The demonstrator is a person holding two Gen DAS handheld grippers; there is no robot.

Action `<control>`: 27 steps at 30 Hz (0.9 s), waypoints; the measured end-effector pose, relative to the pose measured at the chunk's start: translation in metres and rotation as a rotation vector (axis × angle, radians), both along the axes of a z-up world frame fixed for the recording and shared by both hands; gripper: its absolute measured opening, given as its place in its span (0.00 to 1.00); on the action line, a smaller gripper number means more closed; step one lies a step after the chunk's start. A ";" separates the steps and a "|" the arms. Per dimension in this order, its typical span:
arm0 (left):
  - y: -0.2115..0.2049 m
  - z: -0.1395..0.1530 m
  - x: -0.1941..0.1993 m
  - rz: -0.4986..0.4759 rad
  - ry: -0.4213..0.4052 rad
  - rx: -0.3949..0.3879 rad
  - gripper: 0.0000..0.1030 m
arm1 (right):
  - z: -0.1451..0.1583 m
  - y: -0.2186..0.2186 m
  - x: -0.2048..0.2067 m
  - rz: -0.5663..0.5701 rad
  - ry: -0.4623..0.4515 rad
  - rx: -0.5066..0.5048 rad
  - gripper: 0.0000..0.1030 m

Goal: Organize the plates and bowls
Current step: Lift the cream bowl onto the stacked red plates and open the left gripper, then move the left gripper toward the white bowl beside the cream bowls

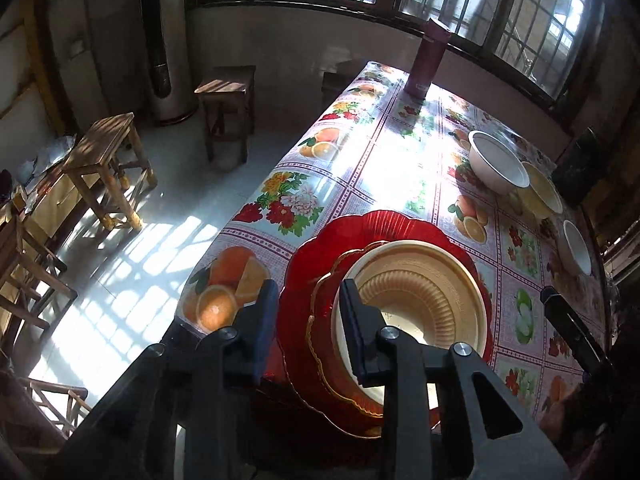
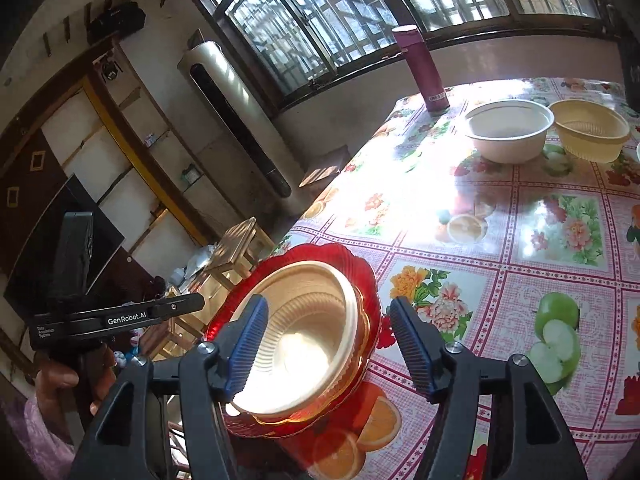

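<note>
Both tongs (image 1: 308,300) (image 2: 326,316) open over stacked plates (image 1: 400,232).

Left gripper (image 1: 308,300): black plastic frame, two angular black arms with triangular cut-outs, round silver screw heads at the pivots. Dark blue pads line the inner faces of its fingers (image 1: 357,320). Seen from the right wrist view, its side bar carries white lettering "GenRobot.AI" and small white text reading "Data Acquisition System", with a black boxy block mounted above the bar.

Right gripper (image 2: 328,338): same black frame, triangular cut-outs, silver screws beside the finger bases. Its fingers (image 2: 414,346) have bright blue ribbed pads.

Person: pale lilac patterned sleeve (image 2: 38,432) below the lettered bar.
</note>
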State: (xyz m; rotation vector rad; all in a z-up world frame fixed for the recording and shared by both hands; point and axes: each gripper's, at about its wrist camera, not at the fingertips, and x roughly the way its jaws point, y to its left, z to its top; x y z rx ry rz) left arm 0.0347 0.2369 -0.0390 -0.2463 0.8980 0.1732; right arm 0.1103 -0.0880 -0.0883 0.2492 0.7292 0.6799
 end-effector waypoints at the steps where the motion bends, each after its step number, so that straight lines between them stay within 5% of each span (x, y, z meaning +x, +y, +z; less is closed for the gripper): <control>1: -0.005 0.009 -0.005 0.001 -0.046 -0.001 0.60 | 0.005 -0.010 -0.002 -0.014 -0.028 0.010 0.73; 3: -0.020 0.027 -0.014 0.000 -0.161 -0.015 0.80 | 0.012 -0.033 -0.003 -0.047 -0.058 0.023 0.75; 5: -0.041 0.039 -0.019 -0.042 -0.248 -0.049 0.80 | 0.013 -0.061 -0.002 -0.087 -0.060 0.041 0.78; 9: -0.093 0.045 -0.009 -0.204 -0.258 -0.132 0.80 | 0.007 -0.128 -0.001 -0.202 -0.018 0.081 0.80; 19: -0.210 -0.001 0.044 -0.454 0.032 -0.371 0.81 | 0.008 -0.282 -0.008 -0.474 0.005 0.081 0.81; 27: -0.278 0.019 0.097 -0.526 0.105 -0.358 1.00 | 0.043 -0.365 0.048 -0.592 0.062 0.192 0.82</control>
